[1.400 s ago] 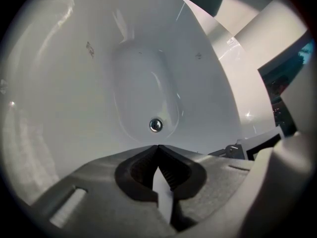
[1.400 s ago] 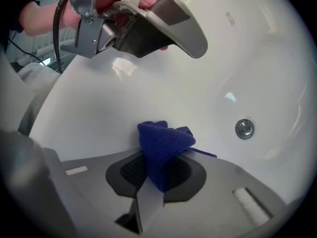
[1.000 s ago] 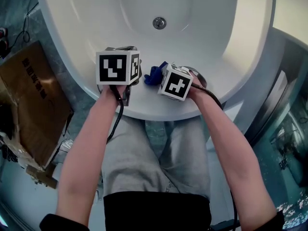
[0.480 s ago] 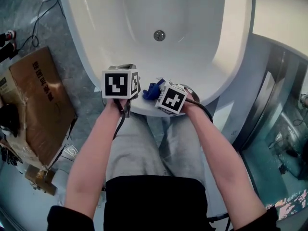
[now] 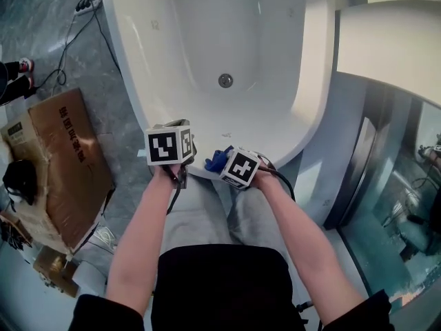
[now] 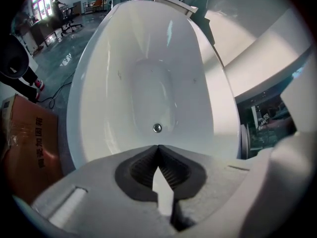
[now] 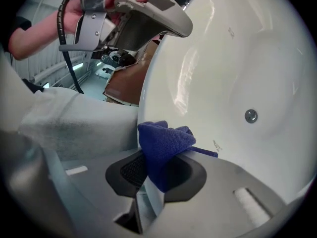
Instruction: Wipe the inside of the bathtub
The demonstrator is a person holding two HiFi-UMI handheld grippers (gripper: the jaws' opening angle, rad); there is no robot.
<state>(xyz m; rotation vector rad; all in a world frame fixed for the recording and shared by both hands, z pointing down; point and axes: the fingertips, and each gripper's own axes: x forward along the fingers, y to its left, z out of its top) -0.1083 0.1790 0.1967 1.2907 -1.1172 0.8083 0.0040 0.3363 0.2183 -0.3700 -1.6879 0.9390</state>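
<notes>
Both claws drew back to rim of white oval bathtub (image 5: 128,55). L claw (image 6: 158,148) closed, empty; R claw (image 7: 155,176) clamped on blue cloth (image 7: 163,142).

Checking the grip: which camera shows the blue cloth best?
The right gripper view: the blue cloth sits large and centred, pinched in the right gripper. The head view shows only a small bit; the left gripper view shows none.
</notes>
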